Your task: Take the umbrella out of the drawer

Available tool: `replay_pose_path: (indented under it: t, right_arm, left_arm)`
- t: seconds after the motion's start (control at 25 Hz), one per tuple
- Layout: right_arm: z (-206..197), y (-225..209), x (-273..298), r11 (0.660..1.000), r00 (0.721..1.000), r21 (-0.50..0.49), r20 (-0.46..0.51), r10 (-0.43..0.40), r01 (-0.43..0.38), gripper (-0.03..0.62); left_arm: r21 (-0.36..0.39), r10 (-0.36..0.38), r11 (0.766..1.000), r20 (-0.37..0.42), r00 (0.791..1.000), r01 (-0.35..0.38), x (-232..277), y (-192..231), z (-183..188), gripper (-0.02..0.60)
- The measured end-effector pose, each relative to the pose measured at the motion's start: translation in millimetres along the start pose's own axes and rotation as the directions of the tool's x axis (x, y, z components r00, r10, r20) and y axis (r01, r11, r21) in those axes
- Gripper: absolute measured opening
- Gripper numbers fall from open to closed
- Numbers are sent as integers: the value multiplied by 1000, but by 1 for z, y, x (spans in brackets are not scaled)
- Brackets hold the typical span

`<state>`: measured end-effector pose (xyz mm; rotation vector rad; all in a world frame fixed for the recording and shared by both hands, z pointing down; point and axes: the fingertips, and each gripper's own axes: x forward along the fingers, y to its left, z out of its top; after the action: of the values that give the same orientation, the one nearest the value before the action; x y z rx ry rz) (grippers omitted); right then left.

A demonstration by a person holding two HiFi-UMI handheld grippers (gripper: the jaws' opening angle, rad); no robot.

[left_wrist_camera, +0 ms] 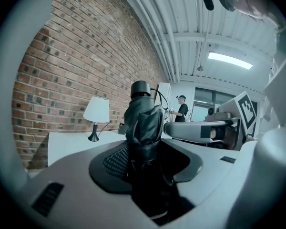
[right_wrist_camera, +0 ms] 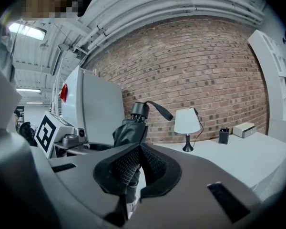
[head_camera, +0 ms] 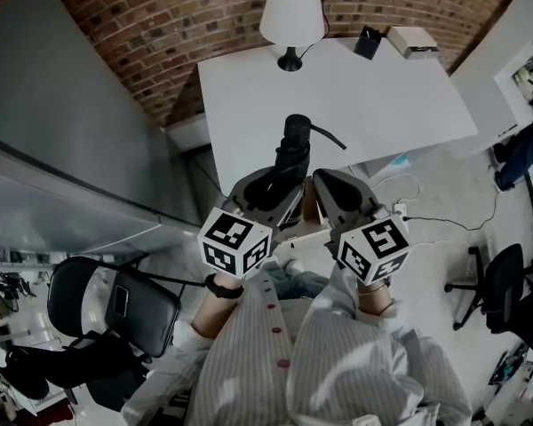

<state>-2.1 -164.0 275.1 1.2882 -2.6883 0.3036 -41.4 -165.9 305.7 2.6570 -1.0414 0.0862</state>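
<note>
A folded black umbrella [head_camera: 295, 142] with a wrist strap stands upright over the near edge of the white table [head_camera: 364, 96]. My left gripper [head_camera: 280, 181] is shut on its lower part. In the left gripper view the umbrella [left_wrist_camera: 143, 123] fills the gap between the pads, cap end up. My right gripper [head_camera: 325, 179] is just to its right, apart from it. In the right gripper view its pads [right_wrist_camera: 128, 163] meet at the tip with nothing between them, and the umbrella [right_wrist_camera: 130, 128] rises behind them to the left.
On the table's far side stand a white lamp [head_camera: 290, 16], a black pen holder [head_camera: 368, 41] and a white box [head_camera: 413, 41]. A brick wall runs behind. A black chair [head_camera: 115, 304] stands at my left and office chairs [head_camera: 502, 282] at my right. A person [left_wrist_camera: 181, 109] stands far off.
</note>
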Motion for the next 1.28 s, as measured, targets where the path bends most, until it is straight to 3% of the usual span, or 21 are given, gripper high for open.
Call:
replay_pose_path:
  t: [1.28]
  right_arm:
    - [-11, -14, -12, 1000, 1000, 24, -20, 3, -3, 34]
  left_arm:
    - [7, -16, 1000, 4, 1000, 16, 9, -20, 6, 193]
